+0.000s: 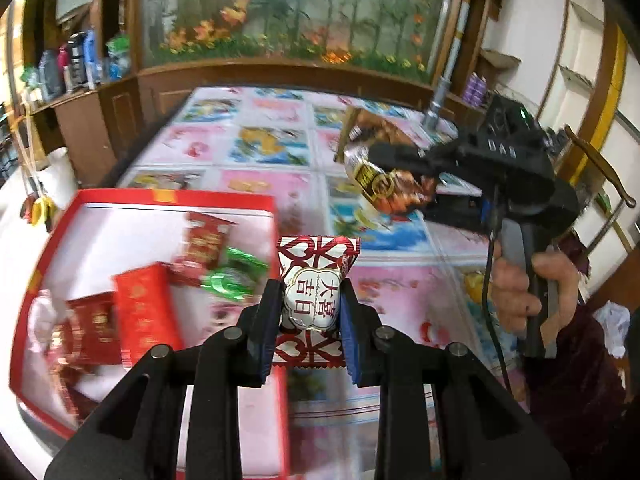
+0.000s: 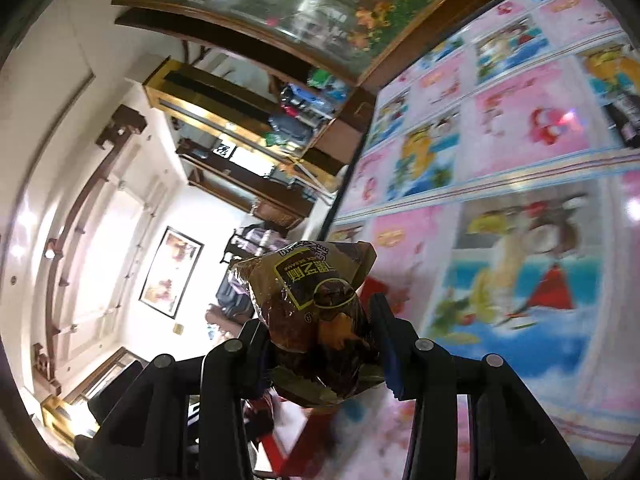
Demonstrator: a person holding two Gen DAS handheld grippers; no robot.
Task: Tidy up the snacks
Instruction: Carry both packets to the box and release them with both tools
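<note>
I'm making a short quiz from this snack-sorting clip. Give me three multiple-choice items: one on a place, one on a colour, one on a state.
1. Where do the green-wrapped candies lie?
A. In the red box
B. On the bare tablecloth
C. In the right gripper

2. What colours is the candy wrapper in the left gripper?
A. Blue and yellow
B. Red and white
C. All green

3. What is the right gripper doing?
A. Hanging empty
B. Lying on the table
C. Clamping a brown snack packet

Answers: 1 A, they sit among the red packets inside the box walls. 2 B, a red heart pattern on white. 3 C, both fingers press the packet's sides, off the table.
</note>
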